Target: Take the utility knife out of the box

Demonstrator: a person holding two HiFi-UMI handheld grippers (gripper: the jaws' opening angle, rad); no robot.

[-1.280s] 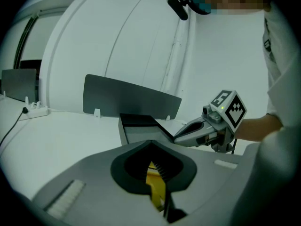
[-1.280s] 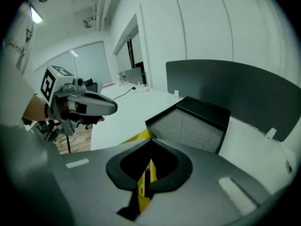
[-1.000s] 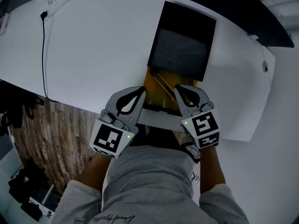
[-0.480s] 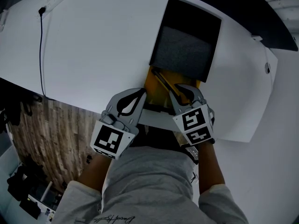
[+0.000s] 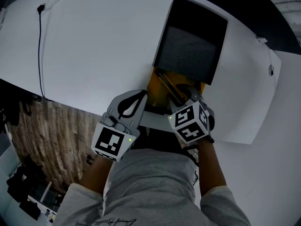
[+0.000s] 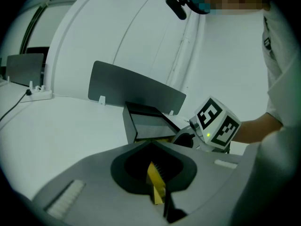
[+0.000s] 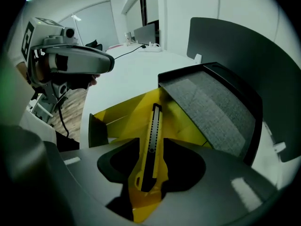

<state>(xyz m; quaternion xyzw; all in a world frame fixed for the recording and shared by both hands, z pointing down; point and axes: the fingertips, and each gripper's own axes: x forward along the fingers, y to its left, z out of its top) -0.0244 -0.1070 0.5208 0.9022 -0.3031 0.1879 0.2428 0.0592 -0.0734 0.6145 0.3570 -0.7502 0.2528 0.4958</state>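
Note:
A yellow box [image 5: 157, 86] lies open near the white table's [image 5: 99, 51] front edge, its black foam-lined lid [image 5: 190, 41] folded back. Inside it lies a yellow and black utility knife [image 5: 167, 84], slanted. My left gripper [image 5: 136, 100] is shut on the box's near-left yellow edge [image 6: 155, 180]. My right gripper [image 5: 188, 95] points steeply down into the box with its jaws opening. The right gripper view has the knife [image 7: 151, 140] lying lengthwise between those jaws, and the pads are not pressing on it.
A black cable [image 5: 40, 46] runs across the table's left part to a power strip [image 6: 40, 94]. A grey partition [image 6: 136, 86] stands behind the box. The table's front edge [image 5: 155, 119] lies under both grippers, with wooden floor [image 5: 51, 135] below left.
My right gripper has tipped downward into the box and shifted a little left, and its jaws have spread. The left gripper keeps its grip on the box's edge.

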